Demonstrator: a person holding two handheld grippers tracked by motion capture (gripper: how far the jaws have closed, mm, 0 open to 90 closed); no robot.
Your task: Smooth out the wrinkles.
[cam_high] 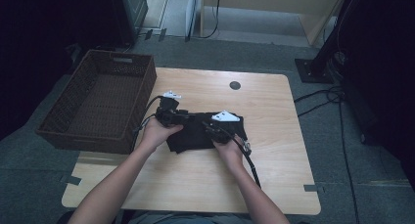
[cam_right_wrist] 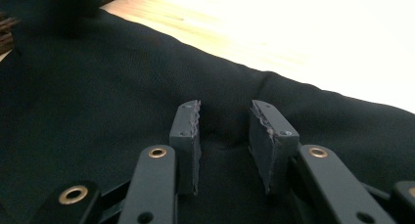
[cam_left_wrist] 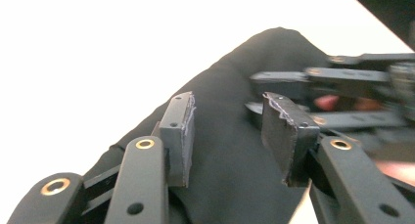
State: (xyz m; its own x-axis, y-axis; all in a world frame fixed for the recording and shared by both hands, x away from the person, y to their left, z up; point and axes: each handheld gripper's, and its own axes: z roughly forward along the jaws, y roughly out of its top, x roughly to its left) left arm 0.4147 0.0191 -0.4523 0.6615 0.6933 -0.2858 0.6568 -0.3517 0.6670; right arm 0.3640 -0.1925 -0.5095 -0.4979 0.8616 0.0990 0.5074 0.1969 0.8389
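A black cloth (cam_high: 195, 135) lies crumpled in the middle of the wooden table (cam_high: 274, 136). My left gripper (cam_high: 185, 117) sits at the cloth's left edge and points right. In the left gripper view its jaws stand apart over a raised fold of the cloth (cam_left_wrist: 230, 87), and my left gripper (cam_left_wrist: 227, 136) has nothing pressed between its pads. My right gripper (cam_high: 210, 128) rests on the cloth's right part, close to the left one. My right gripper (cam_right_wrist: 224, 141) hovers low over the flat cloth (cam_right_wrist: 98, 101) with a clear gap between its pads. The right gripper (cam_left_wrist: 352, 92) shows blurred beyond the fold.
A dark woven basket (cam_high: 73, 131) stands at the table's left edge, overhanging it. A round grommet (cam_high: 235, 85) sits near the far edge. Cables (cam_high: 323, 99) run over the floor at the right. Bare tabletop (cam_right_wrist: 220, 28) lies beyond the cloth.
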